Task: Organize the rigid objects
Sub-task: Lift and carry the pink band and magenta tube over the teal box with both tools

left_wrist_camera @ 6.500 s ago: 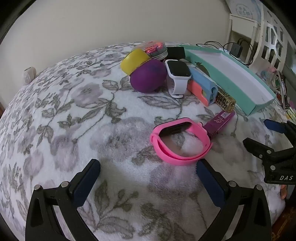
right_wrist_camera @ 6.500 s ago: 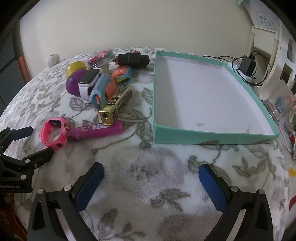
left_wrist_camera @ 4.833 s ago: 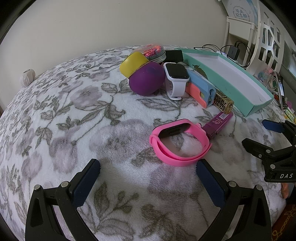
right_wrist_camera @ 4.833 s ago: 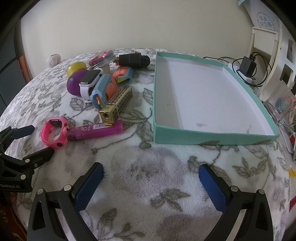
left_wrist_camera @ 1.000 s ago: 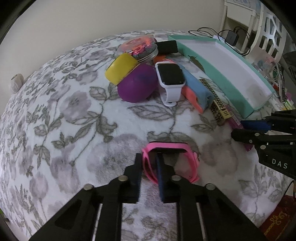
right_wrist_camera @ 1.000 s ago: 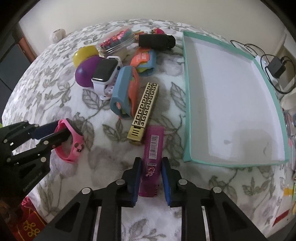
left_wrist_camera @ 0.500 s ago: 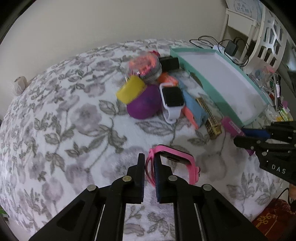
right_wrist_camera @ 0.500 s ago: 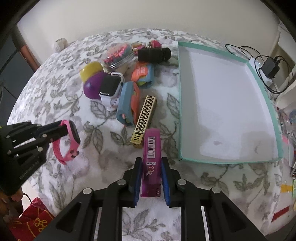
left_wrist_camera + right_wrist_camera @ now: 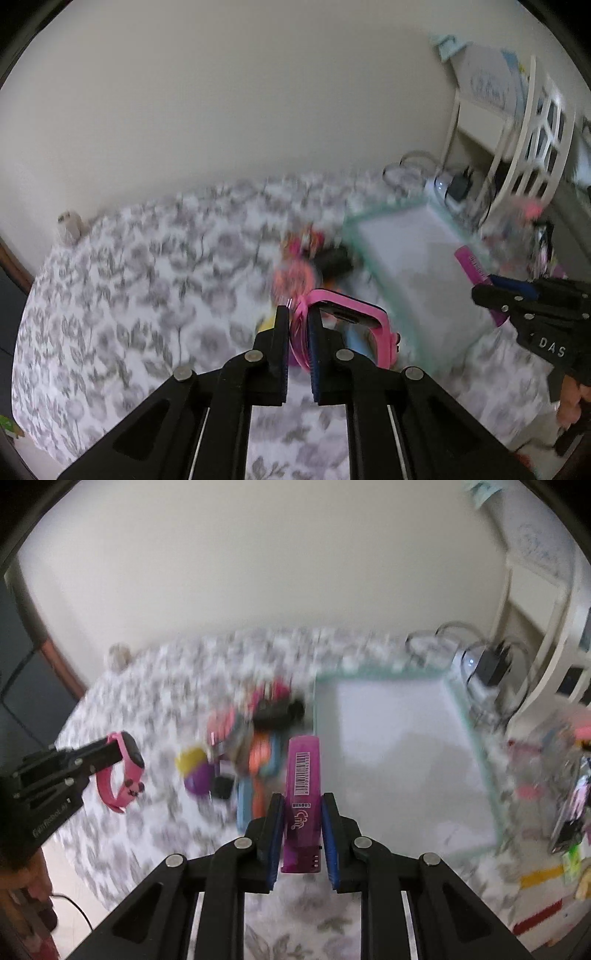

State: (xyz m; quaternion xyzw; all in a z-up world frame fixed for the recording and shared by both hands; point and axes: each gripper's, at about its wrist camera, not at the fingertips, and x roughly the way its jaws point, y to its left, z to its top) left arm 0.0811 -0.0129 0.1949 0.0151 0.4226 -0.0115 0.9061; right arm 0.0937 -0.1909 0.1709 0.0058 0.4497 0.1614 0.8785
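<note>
My left gripper (image 9: 298, 321) is shut on the strap of a pink watch (image 9: 354, 325) and holds it in the air above the bed; it also shows in the right wrist view (image 9: 123, 771). My right gripper (image 9: 302, 808) is shut on a purple rectangular case (image 9: 302, 790) with a barcode, lifted clear of the bed near the left wall of the teal tray (image 9: 476, 738). The tray (image 9: 388, 295) has a white floor with nothing in it. Both views are motion-blurred.
A pile of objects (image 9: 251, 753) lies left of the tray on the floral blanket (image 9: 159, 709): a yellow and purple ball, a white watch, blue and orange cases, a black cylinder. A charger and cables (image 9: 491, 664) sit behind the tray; white shelving (image 9: 535, 147) stands right.
Both grippers have risen well above the bed with their objects and tilted up toward the wall. The purple case now hangs nearer the tray's left wall.
</note>
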